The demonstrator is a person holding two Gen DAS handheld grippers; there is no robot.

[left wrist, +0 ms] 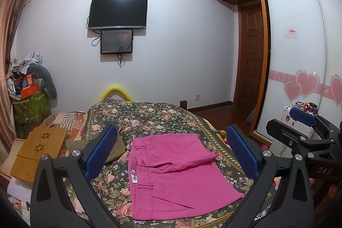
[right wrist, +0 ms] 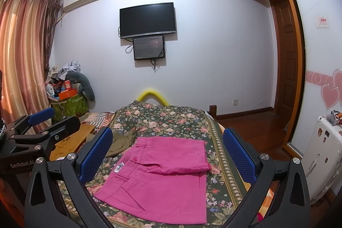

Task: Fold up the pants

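Item: pink pants (left wrist: pixel 171 174), folded into a compact rectangle, flat on the floral bedspread (left wrist: pixel 149 116) of the bed. Waistband, button and white label face 9 o'clock in my left wrist view; a folded upper layer covers the far half, its edge running diagonally across the middle. The pants lie between my fingers in both views, touching neither.

Item: my left gripper (left wrist: pixel 171 151), blue pads spread wide, holding nothing, raised over the near end of the pants.

Item: my right gripper (right wrist: pixel 167 155), likewise spread wide and empty; in the left view it shows at 3 o'clock.

Item: olive-brown garment (right wrist: pixel 121 142), at 10 o'clock from the pants, its edge just beside them, possibly slightly tucked under; I cannot tell.

Item: wooden lap tray (left wrist: pixel 40 153), at 9 o'clock, at the bed's left edge.

Item: wall television (left wrist: pixel 118 12), 12 o'clock, smaller screen (left wrist: pixel 116 41) beneath it.
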